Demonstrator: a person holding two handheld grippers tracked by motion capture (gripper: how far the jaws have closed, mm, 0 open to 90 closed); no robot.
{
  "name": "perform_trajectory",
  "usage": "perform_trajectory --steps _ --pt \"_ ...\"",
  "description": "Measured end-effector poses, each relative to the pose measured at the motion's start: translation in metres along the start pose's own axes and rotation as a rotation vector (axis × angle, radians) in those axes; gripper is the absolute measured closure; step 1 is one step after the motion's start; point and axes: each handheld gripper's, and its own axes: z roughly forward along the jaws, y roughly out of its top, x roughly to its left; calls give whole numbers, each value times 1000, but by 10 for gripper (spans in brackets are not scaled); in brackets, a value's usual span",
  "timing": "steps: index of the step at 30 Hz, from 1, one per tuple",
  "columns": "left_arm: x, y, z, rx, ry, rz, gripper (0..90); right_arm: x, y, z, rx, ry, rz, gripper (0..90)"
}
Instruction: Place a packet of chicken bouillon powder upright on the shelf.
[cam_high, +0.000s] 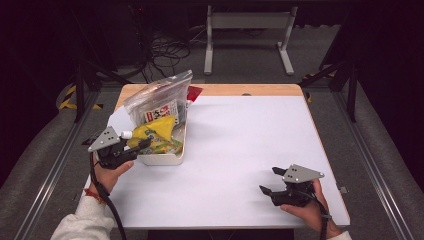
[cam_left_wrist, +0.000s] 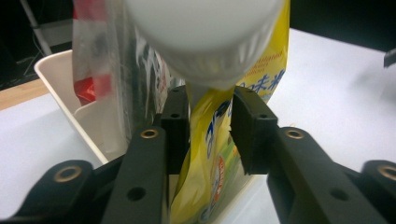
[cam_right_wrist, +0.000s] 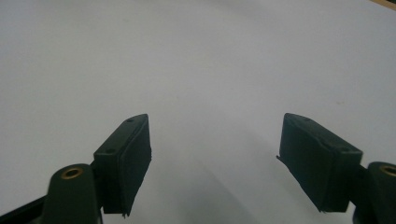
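The yellow spouted foil pouch with its white screw cap (cam_left_wrist: 205, 154) lies in the shallow cream plastic tray (cam_high: 165, 159) at the tabletop's left side, its capped end hanging over the tray's left rim. In the left gripper view the pouch's neck, just below the cap, sits between the two black pads of the left claw (cam_left_wrist: 210, 130); the left pad lies against the foil, while a narrow gap shows at the right pad, so the claw stands slightly apart around the neck and does not pinch it. In the high view the left claw (cam_high: 136, 147) reaches in from the tray's left edge, the person's hand under it.

Behind the pouch in the same tray stands a clear plastic zip bag holding printed packets (cam_high: 159, 97), leaning against it and rising well above the rim. A small red item (cam_high: 194, 92) shows just past the bag's far side. The bag crowds the pouch from the back, and the tray wall runs under its neck.

The white tabletop (cam_high: 240, 135) with its wooden far edge spreads bare to the right. Well apart, near the front right corner, the right claw (cam_high: 270, 181) rests low with its pads wide apart, nothing between them.
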Motion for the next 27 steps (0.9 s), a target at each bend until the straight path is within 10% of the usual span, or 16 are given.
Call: perform_trajectory --steps 27 --pt "-20 -5 -31 -55 149 -14 573 -3 5 2 -12 3 -5 254"
